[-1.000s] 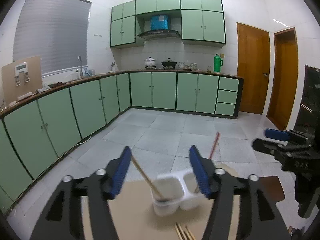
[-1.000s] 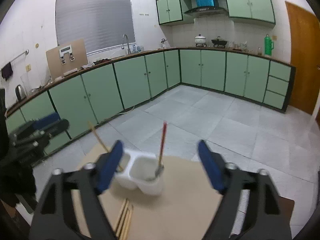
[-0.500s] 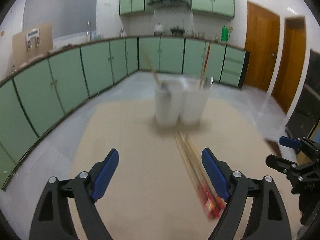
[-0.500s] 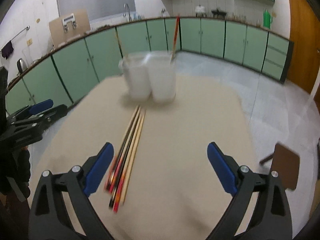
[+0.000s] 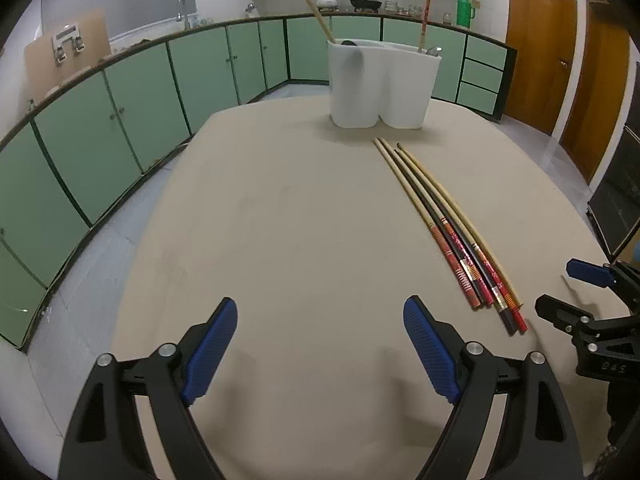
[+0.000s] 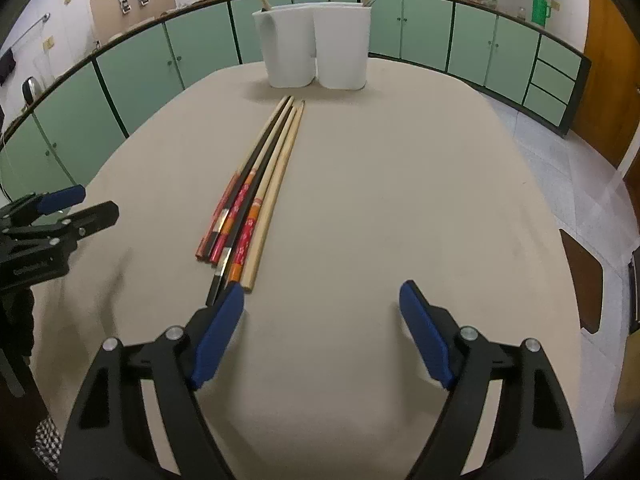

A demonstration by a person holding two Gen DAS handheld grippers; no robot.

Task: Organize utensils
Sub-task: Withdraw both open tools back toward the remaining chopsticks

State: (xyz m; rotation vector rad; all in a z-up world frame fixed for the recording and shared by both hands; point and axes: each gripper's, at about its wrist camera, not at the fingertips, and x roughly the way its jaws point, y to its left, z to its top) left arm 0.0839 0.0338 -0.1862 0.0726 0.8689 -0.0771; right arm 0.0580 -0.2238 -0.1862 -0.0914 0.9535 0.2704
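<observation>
Through the left wrist camera, the left gripper (image 5: 320, 344) hovers low over the beige worktop (image 5: 280, 240), fingers spread wide and holding nothing. A bundle of chopsticks (image 5: 448, 228) lies flat to its right, thin tips pointing at the white two-compartment holder (image 5: 380, 84) at the far edge. One plain wooden stick (image 5: 316, 14) already leans out of the left compartment and a red one (image 5: 426, 16) out of the right. The right gripper (image 5: 576, 292) shows at the frame's edge, near the bundle's thick ends.

Through the right wrist camera, the right gripper (image 6: 320, 320) is likewise wide apart and empty, its left finger (image 6: 218, 334) just beside the decorated butt ends of the chopsticks (image 6: 256, 196).

These look light, stiff and slick (lacquered ones especially), and they lie touching, so picking a single stick means pinching across a thick end where one juts out from its neighbours.
</observation>
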